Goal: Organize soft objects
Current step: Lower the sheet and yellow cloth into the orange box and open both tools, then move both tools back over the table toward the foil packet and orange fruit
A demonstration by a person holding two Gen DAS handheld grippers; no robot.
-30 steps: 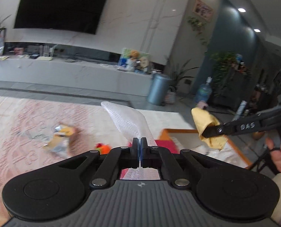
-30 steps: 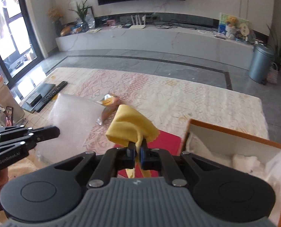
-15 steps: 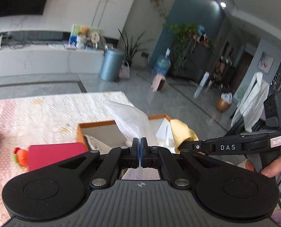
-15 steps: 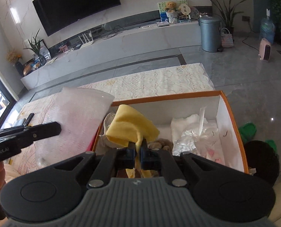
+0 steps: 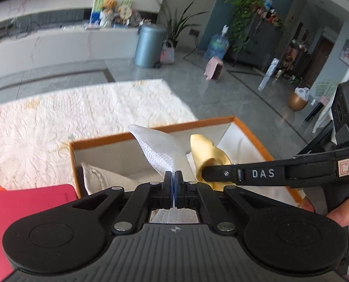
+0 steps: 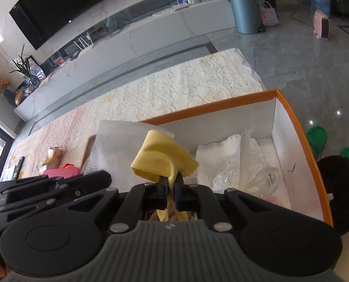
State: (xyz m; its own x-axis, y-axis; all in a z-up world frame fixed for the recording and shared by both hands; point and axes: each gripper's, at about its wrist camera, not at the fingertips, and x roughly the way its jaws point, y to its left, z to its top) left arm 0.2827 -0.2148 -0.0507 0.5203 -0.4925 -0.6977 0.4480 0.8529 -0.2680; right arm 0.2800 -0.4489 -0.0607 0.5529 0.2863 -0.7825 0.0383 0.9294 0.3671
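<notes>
Two soft pieces hang over the orange-rimmed box (image 6: pixel 289 108), which fills the lower right of the right wrist view and already holds crumpled white wrapping (image 6: pixel 233 164). Left hand-held gripper (image 5: pixel 172 189) is clamped on the white foam mesh sheet (image 5: pixel 160 150); right hand-held gripper (image 6: pixel 172 188) is pinched shut on the yellow cloth (image 6: pixel 160 162). Both sit just above the box interior, so release looks due; the right one seems nearer the open middle.

Home living room. Wall TV (image 6: pixel 64 9) over long console (image 6: pixel 137 40); plants (image 5: pixel 247 18), rug (image 6: pixel 174 89), bin (image 5: pixel 149 44).
</notes>
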